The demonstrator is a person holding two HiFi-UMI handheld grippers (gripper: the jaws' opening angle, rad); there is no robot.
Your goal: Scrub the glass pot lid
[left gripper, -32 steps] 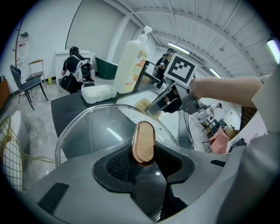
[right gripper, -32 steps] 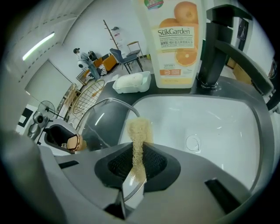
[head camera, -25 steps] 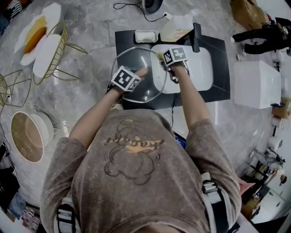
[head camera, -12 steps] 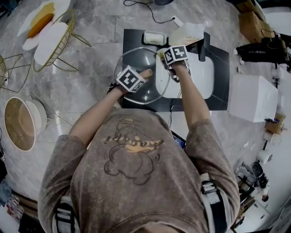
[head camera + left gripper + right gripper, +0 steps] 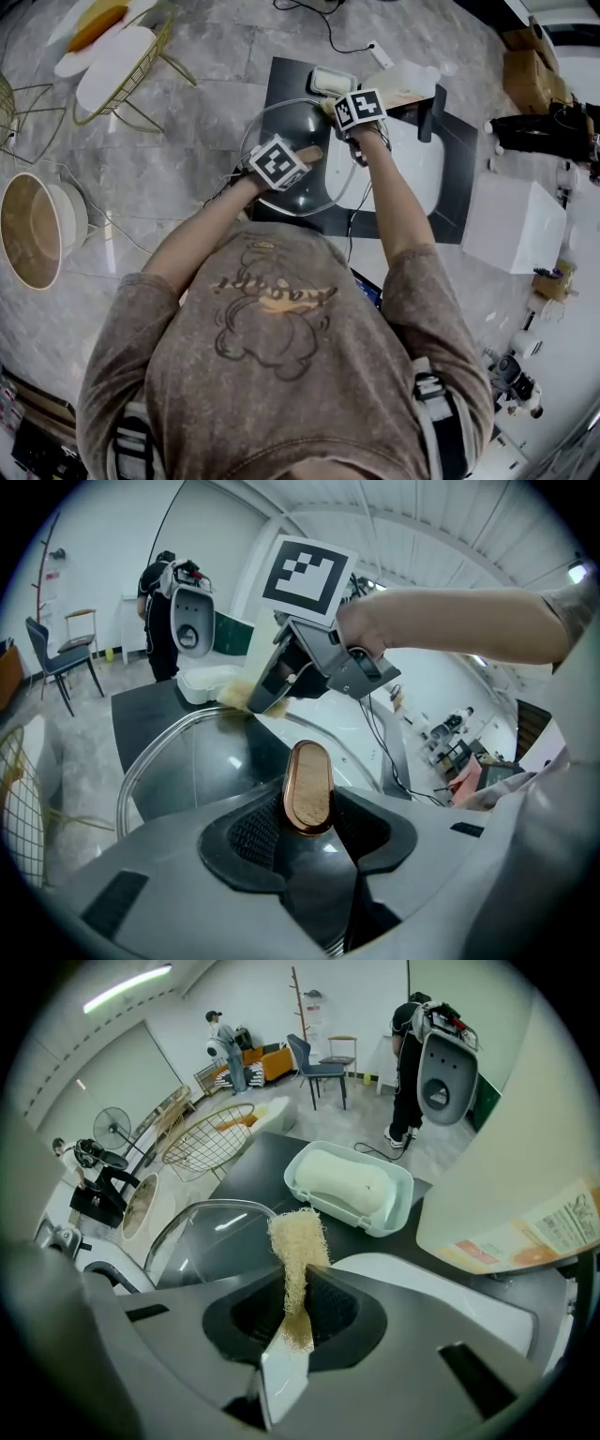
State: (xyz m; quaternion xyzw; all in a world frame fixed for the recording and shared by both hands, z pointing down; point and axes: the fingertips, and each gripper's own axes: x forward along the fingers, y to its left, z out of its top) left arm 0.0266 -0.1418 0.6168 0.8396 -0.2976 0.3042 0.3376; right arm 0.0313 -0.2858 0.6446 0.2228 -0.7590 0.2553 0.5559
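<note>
The glass pot lid (image 5: 281, 192) lies dome-up on the left part of the black mat (image 5: 281, 80), which sits toward the far edge of the desk (image 5: 187, 169). The lid's right rim reaches over the left edge of the white basin (image 5: 417, 164) set in the mat. The left gripper (image 5: 307, 803) comes in from the near-left. Its fingers (image 5: 255, 832) are clenched on the lid's oval wooden knob (image 5: 307, 785), which stands on edge between the pads. The right gripper (image 5: 298, 1283) points steeply down over the lid's far rim, near the basin's far-left corner. Its fingers (image 5: 333, 1312) grasp a pale loofah scrubber (image 5: 298, 1237), a strip pinched narrow between the pads and fanning out past them. Seen from the left gripper view, the scrubber's end touches the lid's far rim. Just beyond the lid, at the mat's far edge, stands a white soap dish (image 5: 349, 1188), and a pale jug (image 5: 506, 1194) stands to its right. A wire basket (image 5: 141, 66) sits at the desk's far-left corner, well apart from the mat
</note>
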